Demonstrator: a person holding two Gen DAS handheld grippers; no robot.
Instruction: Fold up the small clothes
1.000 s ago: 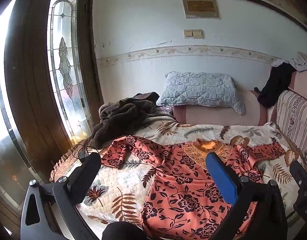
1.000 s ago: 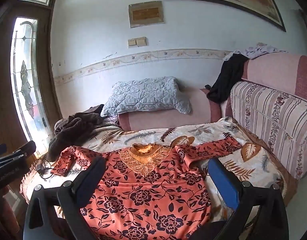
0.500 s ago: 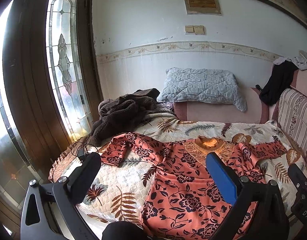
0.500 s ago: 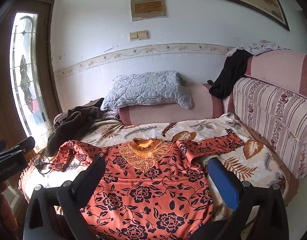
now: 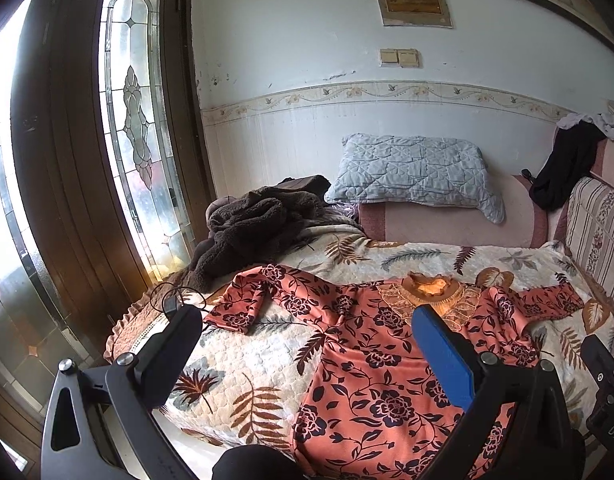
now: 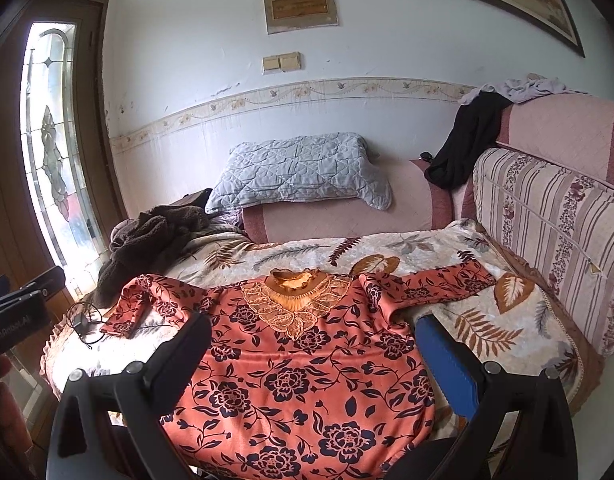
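An orange top with dark flowers (image 5: 371,344) lies spread flat on the leaf-print sofa cover (image 5: 243,364), its neck toward the wall and both sleeves out sideways. The right wrist view shows it too (image 6: 299,376). Its left sleeve (image 5: 243,304) is bent back on itself; its right sleeve (image 6: 435,284) lies straight. My left gripper (image 5: 307,332) is open and empty, above the top's left side and the cover. My right gripper (image 6: 311,336) is open and empty, above the top's chest.
A brown fleece heap (image 5: 247,232) lies at the back left. A grey quilted pillow (image 6: 299,172) rests on the pink armrest. A black garment (image 6: 463,144) hangs over the striped sofa back (image 6: 547,232). A black cable (image 6: 83,320) lies by the left edge.
Both grippers have drawn back and risen slightly; the top sits a little lower and farther in both views. The top itself has not moved.
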